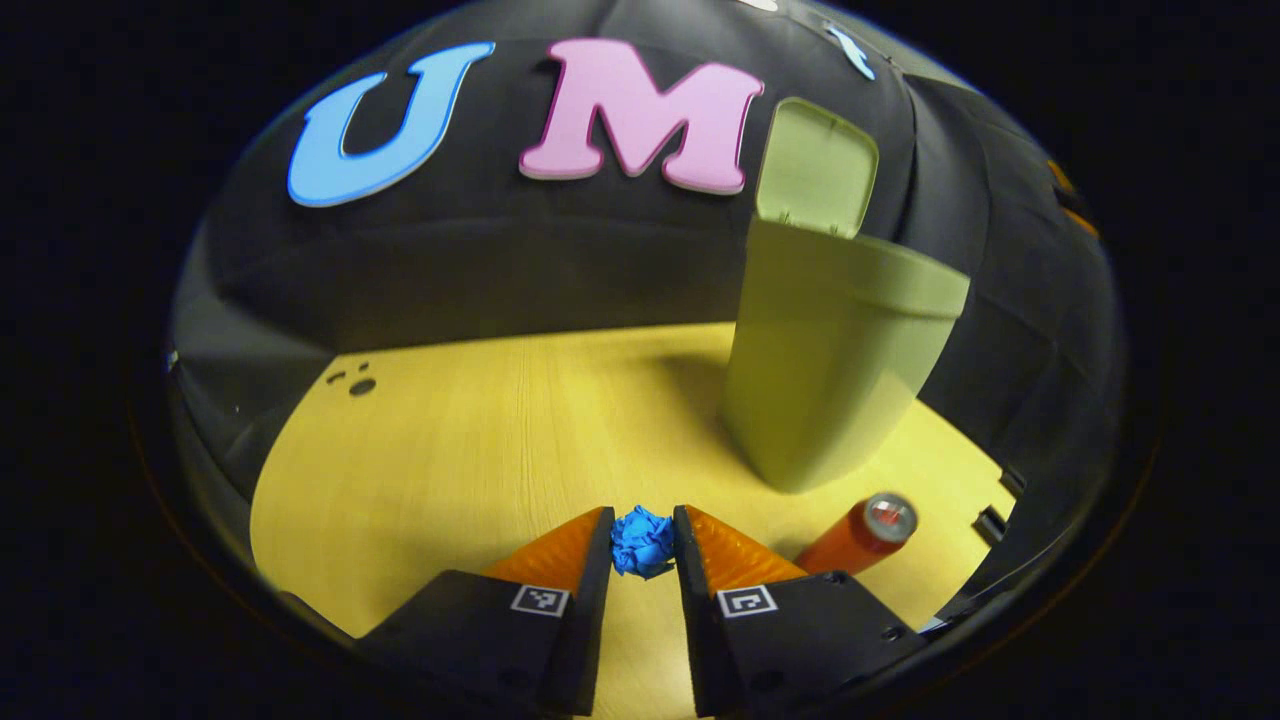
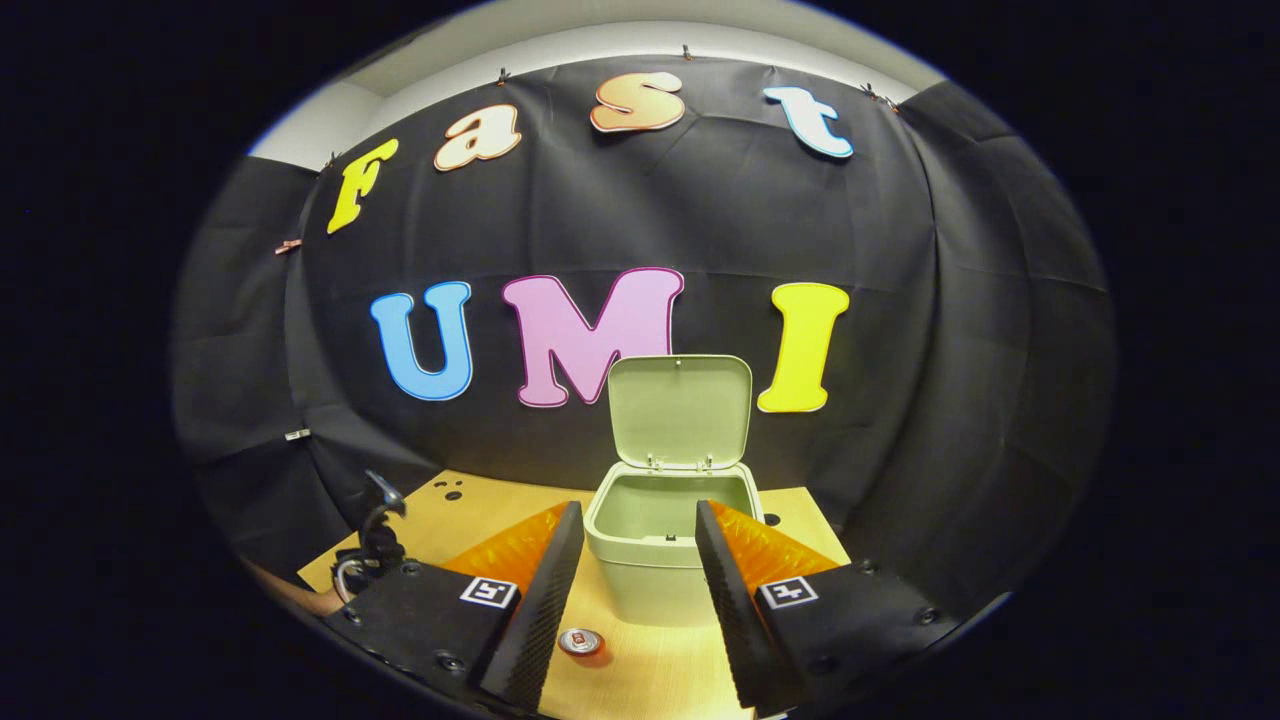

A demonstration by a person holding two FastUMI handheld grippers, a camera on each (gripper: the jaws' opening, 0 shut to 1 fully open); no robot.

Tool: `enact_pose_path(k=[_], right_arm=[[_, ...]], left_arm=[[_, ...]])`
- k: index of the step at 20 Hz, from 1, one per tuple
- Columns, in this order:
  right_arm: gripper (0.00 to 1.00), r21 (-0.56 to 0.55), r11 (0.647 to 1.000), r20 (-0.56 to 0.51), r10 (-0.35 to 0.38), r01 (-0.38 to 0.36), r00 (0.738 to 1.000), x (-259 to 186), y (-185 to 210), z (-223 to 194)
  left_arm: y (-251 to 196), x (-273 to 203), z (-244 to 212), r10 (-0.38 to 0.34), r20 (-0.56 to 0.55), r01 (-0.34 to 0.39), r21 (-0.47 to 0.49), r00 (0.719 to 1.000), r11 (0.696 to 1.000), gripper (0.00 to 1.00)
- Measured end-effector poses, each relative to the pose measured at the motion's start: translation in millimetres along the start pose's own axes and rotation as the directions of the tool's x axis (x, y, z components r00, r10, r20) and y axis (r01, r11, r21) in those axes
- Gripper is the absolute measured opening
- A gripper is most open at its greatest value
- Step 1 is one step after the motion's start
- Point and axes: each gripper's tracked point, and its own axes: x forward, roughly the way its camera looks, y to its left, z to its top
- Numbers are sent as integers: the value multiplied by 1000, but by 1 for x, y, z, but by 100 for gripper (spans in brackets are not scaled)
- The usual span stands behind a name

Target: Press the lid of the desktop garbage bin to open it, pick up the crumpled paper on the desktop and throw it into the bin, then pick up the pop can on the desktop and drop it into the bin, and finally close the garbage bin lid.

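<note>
One paper ball (image 1: 642, 541) between left tool (image 1: 643, 535) fingers.

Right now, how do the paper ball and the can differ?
The paper ball is blue and crumpled; the can is orange, smooth and cylindrical. The ball sits between the fingers of the left tool, which appear to press on it; the can lies free on its side, untouched, to the right near the foot of the bin. The ball looks smaller than the can. Both are outside the open bin, on or just over the table.
</note>
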Motion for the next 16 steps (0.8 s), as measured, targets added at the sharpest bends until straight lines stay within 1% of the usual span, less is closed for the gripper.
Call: enact_pose_path(k=[2,4,7,9,11,13,16], right_arm=[[72,18,1000,8,-1,1,1000,0,-2,1],[72,32,999,16,3,-3,1000,0,-2,1],[74,39,999,34,13,-14,999,-3,-1,2],[76,38,999,26,7,-8,1000,-5,-4,-1],[77,44,999,13,-1,0,1000,-7,-6,-5],[78,50,999,1,-15,15,1000,-9,-9,-10],[78,53,998,-16,-33,34,999,-11,-16,-15]], left_arm=[[-14,-5,46,-32,75,31,17,997,999,40],[-31,-10,89,-75,149,72,30,986,997,39],[-56,-14,148,-133,233,124,51,963,991,40],[-77,-15,182,-176,283,163,67,943,984,39],[-95,-13,209,-215,315,199,81,924,977,39],[-111,-6,225,-246,333,220,113,910,969,39],[-135,8,235,-301,327,260,164,896,952,39]])
